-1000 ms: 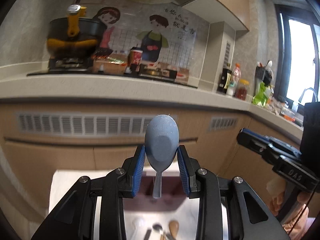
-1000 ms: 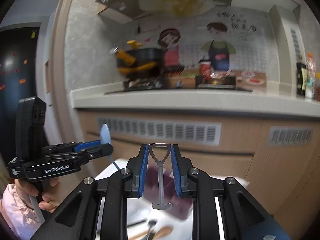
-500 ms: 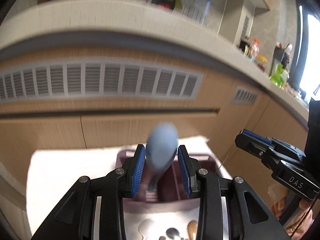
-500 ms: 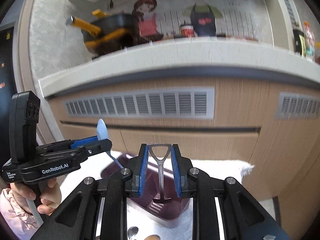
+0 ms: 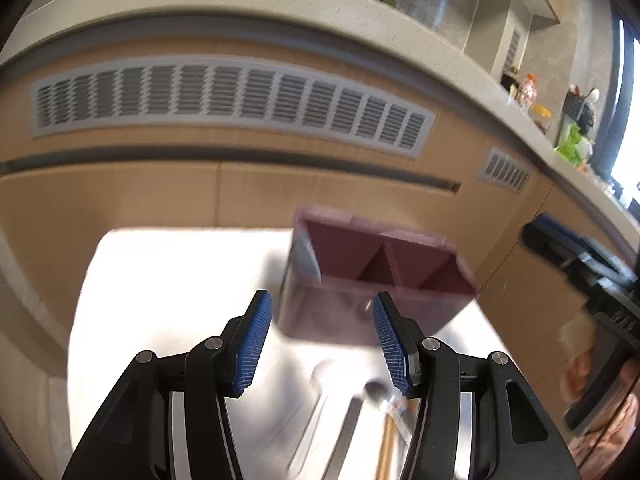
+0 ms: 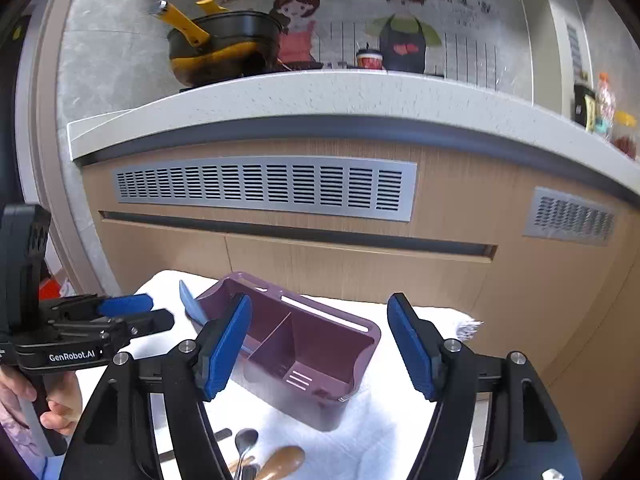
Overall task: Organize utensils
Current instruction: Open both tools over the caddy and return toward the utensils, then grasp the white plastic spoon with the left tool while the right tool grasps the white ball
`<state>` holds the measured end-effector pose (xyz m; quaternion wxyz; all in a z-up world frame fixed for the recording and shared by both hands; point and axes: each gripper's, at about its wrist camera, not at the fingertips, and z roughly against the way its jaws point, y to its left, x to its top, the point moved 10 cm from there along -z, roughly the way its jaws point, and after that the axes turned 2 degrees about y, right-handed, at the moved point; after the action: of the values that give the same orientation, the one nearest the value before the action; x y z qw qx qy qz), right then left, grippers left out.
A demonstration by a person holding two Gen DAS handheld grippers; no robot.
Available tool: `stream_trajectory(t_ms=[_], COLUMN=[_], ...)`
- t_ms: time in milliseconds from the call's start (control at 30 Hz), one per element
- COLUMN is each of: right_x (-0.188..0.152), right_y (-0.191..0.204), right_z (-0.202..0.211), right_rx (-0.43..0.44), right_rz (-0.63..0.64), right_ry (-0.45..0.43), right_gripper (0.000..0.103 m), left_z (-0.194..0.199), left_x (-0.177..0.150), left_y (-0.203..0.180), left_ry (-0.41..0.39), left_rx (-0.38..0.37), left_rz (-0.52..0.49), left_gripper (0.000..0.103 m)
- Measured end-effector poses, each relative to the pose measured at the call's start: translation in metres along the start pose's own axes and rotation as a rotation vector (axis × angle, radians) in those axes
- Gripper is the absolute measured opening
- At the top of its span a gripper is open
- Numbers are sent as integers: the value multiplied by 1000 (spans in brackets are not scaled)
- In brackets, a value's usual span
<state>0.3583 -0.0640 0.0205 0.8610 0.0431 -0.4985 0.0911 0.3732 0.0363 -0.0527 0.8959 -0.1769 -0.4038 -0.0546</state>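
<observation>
A mauve utensil caddy [image 6: 304,354] with a divider stands on a white towel [image 6: 384,432]; it also shows blurred in the left wrist view [image 5: 376,276]. A blue spoon [image 6: 192,306] leans in the caddy's left corner, its bowl up; it also shows in the left wrist view [image 5: 304,258]. My left gripper [image 5: 322,338] is open and empty, just before the caddy; it also shows in the right wrist view [image 6: 136,312]. My right gripper [image 6: 320,344] is open and empty above the caddy. Loose utensils lie on the towel: a metal spoon [image 6: 245,440] and a wooden spoon [image 6: 282,462].
Wooden kitchen cabinets with grey vents [image 6: 264,186] rise right behind the towel. A white counter [image 6: 320,92] above carries a black and yellow pot [image 6: 224,50]. Bottles [image 6: 604,100] stand on the counter at the right.
Both grippers opened. The blue spoon left my left gripper and now stands in the caddy. The metal utensil left my right gripper and is out of sight. Both views tilted down.
</observation>
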Motion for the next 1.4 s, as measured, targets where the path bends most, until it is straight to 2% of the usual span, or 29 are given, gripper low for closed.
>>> stream_trajectory(t_ms=[133, 267, 433, 500, 567, 667, 700, 733, 767, 800, 833, 1000, 1067, 1133, 1167, 1400], right_x=[-16, -40, -83, -99, -118, -141, -147, -156, -165, -173, -179, -193, -197, -200, -202, -205], right_y=[9, 17, 31, 33, 36, 47, 51, 56, 61, 66, 70, 80, 85, 88, 89, 94], right_z=[16, 20, 9, 7, 7, 15, 18, 22, 24, 24, 26, 22, 18, 14, 12, 11], right_rx=[-19, -55, -55, -47, -21, 53, 69, 95, 118, 138, 157, 161, 173, 185, 186, 134], right_rz=[26, 89, 149, 141, 127, 120, 121, 126, 125, 120, 113, 136, 139, 137, 139, 221], right_ry=[4, 40, 155, 192, 228, 261, 270, 291, 320, 346, 361, 381, 394, 408, 415, 402], right_gripper=[97, 103, 103, 103, 103, 101, 91, 72, 61, 44, 39, 38, 35, 25, 23, 19], left_z=[1, -5, 3, 10, 20, 30, 31, 32, 34, 36, 37, 36, 34, 33, 32, 5], left_x=[-39, -73, -107, -117, -125, -130, -131, -132, -132, -133, -134, -136, -137, -137, -137, -115], left_y=[8, 8, 12, 13, 17, 18, 17, 17, 15, 15, 15, 15, 15, 14, 13, 1], left_ry=[63, 132, 182, 184, 175, 158, 152, 148, 143, 141, 139, 147, 153, 158, 160, 192], left_rx=[16, 39, 73, 80, 96, 112, 113, 112, 105, 99, 96, 93, 93, 93, 91, 62], left_rz=[7, -4, 0, 7, 15, 7, 2, -1, -1, 3, 6, 14, 15, 15, 14, -41], left_gripper=[54, 54, 54, 59, 64, 64, 64, 64, 64, 64, 64, 64, 64, 64, 64, 64])
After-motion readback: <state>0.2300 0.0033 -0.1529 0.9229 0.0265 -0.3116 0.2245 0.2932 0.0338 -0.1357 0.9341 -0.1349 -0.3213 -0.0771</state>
